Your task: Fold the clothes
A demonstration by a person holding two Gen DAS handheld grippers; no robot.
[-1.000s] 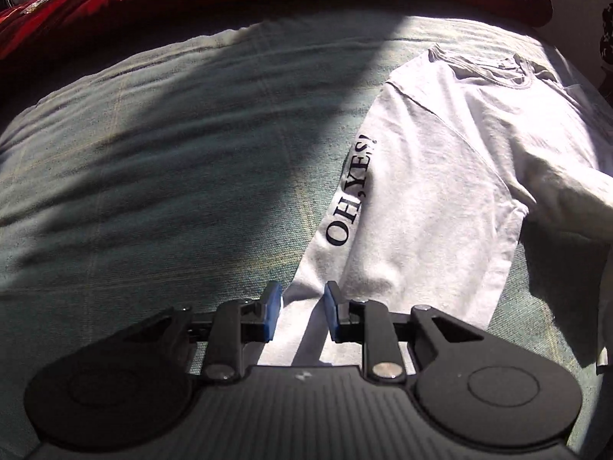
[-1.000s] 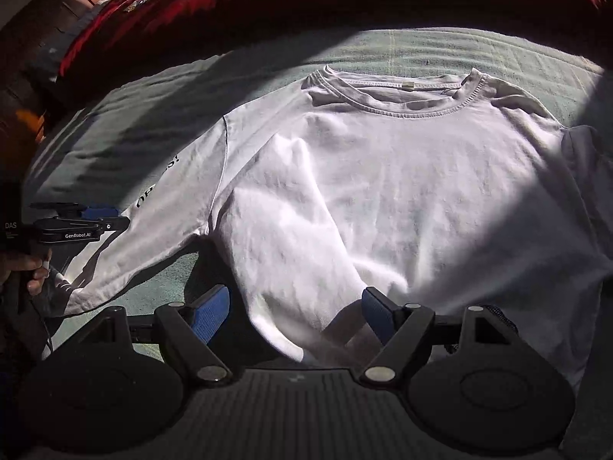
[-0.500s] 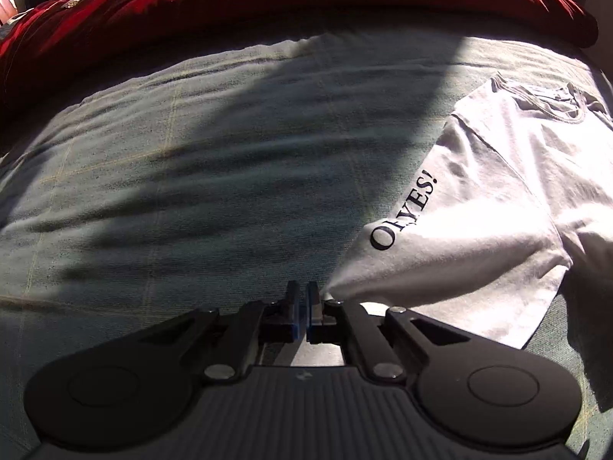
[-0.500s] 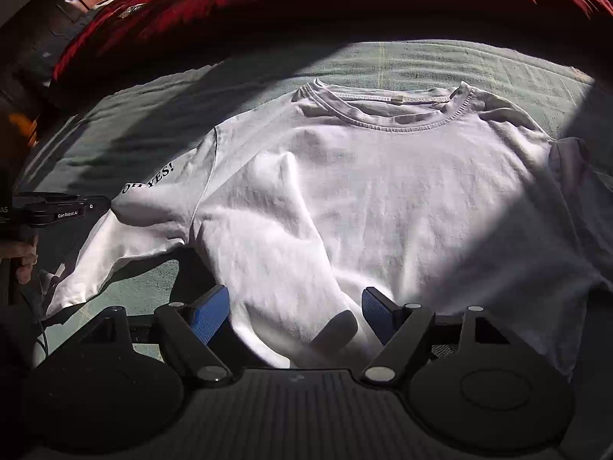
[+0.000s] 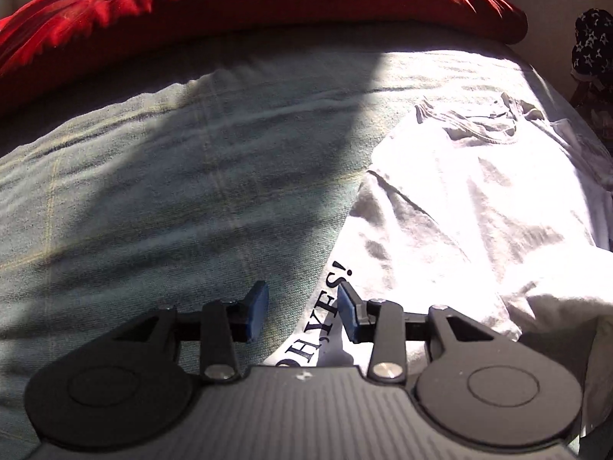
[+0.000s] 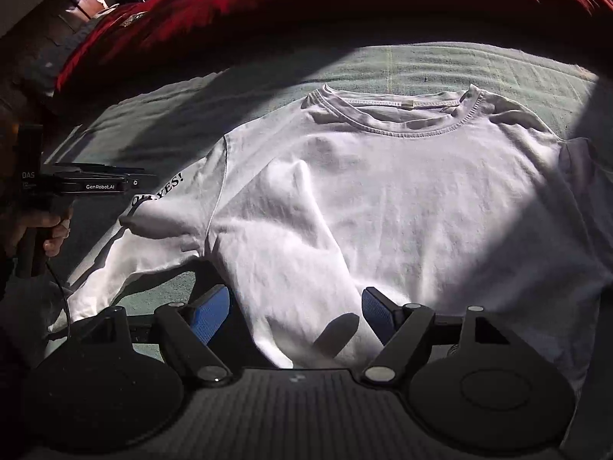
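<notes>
White cotton T-shirt w/ black "OH YES!" sleeve print (image 6: 383,199) lies spread on grey-green woven bedspread (image 5: 153,199), collar toward 12 o'clock, crumpled red blanket (image 5: 230,7) beyond. Left claw (image 5: 302,312): blue pads parting, printed sleeve edge btwn them, not pinched. Right claw (image 6: 297,316): spread wide over shirt's lower hem at 6 o'clock, fabric btwn pads, no grip. Person's hand (image 6: 49,230) on left claw handle at 9 o'clock in right wrist view.

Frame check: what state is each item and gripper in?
White T-shirt: spread flat on the bed, unfolded, wrinkled.
Printed sleeve: lying out sideways, not gripped.
Left gripper: jaws opening, sleeve edge between them.
Right gripper: open over the shirt hem.
</notes>
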